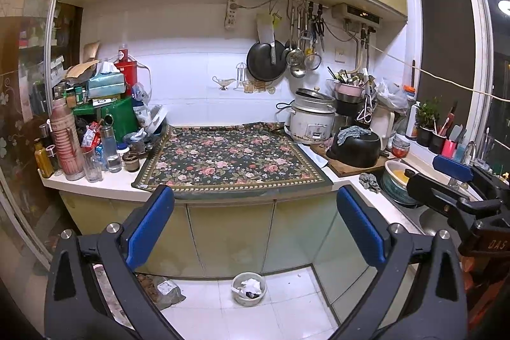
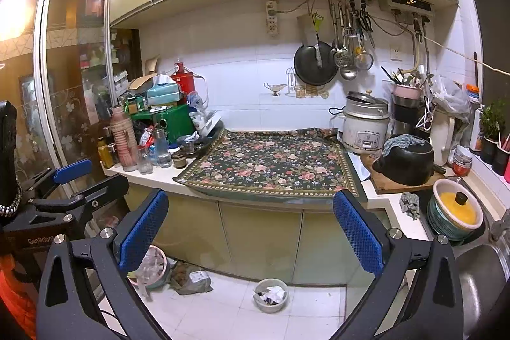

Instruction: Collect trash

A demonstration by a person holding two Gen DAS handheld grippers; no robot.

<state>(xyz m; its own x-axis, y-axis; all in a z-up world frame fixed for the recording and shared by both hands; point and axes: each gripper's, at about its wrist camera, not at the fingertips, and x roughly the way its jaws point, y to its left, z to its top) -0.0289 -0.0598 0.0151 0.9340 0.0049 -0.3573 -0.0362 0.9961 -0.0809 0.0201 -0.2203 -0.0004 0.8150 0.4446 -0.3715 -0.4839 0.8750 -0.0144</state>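
A small round trash bin with crumpled white paper stands on the white tiled floor before the cabinets; it also shows in the right wrist view. My left gripper is open and empty, held above the floor facing the counter. My right gripper is open and empty, at the same height. A crumpled grey rag lies on the counter edge by the sink. A bag of scraps lies on the floor at the left, next to a pink basket with plastic.
A floral cloth covers the counter middle. Bottles and jars crowd the left end. A rice cooker, black pot, and lidded bowl stand at the right by the sink.
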